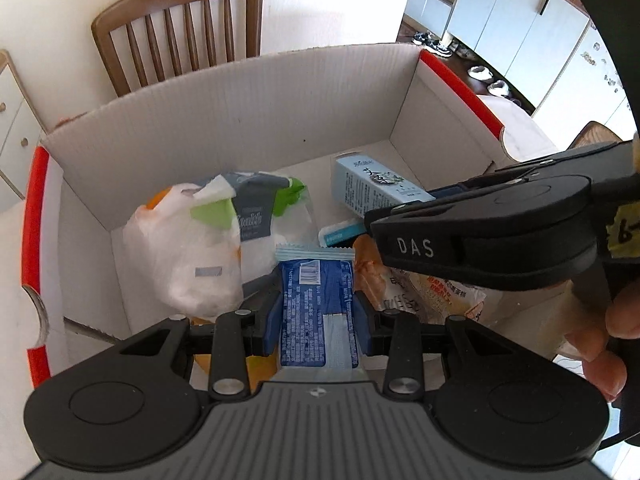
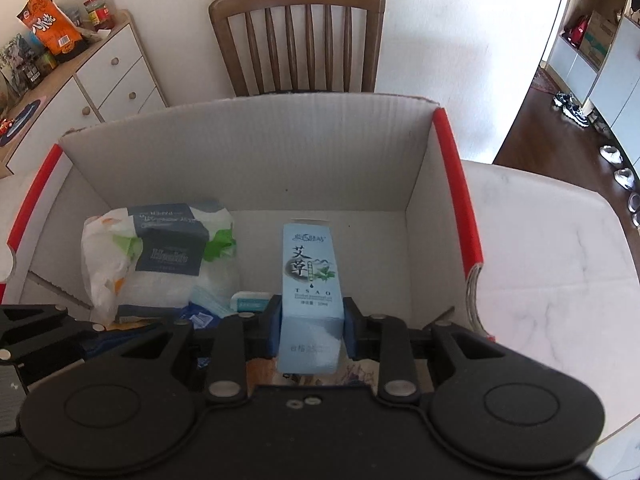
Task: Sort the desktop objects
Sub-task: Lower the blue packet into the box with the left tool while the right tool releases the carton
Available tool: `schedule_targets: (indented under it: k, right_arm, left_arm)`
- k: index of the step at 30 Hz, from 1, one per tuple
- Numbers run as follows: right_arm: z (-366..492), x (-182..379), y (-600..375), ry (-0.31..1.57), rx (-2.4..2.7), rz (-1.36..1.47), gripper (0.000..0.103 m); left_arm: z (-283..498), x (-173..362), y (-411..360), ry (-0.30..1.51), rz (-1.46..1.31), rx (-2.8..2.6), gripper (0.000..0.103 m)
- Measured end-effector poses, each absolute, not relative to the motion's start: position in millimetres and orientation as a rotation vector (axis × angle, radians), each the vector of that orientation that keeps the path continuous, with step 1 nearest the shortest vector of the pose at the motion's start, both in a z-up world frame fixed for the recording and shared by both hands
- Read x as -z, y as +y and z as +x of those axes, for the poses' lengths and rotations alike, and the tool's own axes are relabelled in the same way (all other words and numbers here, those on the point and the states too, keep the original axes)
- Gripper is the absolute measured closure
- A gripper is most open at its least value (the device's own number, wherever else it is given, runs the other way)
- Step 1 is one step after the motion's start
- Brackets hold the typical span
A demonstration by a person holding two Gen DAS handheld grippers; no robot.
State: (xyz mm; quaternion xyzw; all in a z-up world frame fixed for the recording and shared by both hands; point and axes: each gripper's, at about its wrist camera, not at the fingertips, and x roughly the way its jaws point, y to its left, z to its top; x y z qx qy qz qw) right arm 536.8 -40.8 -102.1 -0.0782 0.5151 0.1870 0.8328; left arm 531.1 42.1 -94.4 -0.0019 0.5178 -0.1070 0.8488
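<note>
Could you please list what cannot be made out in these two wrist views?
- Blue foil snack packet: near end hidden under the left gripper body, left view.
- Pale blue carton: base hidden behind the right gripper, right view.
- Small teal-labelled item: mostly covered, unidentifiable.
- White cardboard box: front wall cut off, both views.

My left gripper (image 1: 316, 312) clamps a flat blue foil snack packet (image 1: 316, 304) between its blue pads (image 1: 272, 322), held over the open white corrugated cardboard box with red rim (image 1: 34, 216). Inside lie a white plastic bag of tissue packs (image 1: 192, 248) and a pale blue upright carton (image 1: 374, 188). My right gripper (image 1: 436, 196) reaches in from the right, gripping that carton.
</note>
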Motion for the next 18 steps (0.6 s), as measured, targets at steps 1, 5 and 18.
schedule_targets:
  k: [1, 5, 18]
  right_arm:
    - [536, 102, -41, 1.092, -0.396, -0.166, 0.075]
    - [537, 100, -42, 1.085, -0.384, -0.166, 0.073]
    - [527, 79, -44, 1.051, -0.402, -0.162, 0.059]
  left_arm:
    - [531, 95, 42, 1.094, -0.008, 0.226, 0.068]
    - [530, 93, 42, 1.087, -0.015, 0.212, 0.066]
    - [519, 77, 55, 1.045, -0.064, 0.169, 0.04]
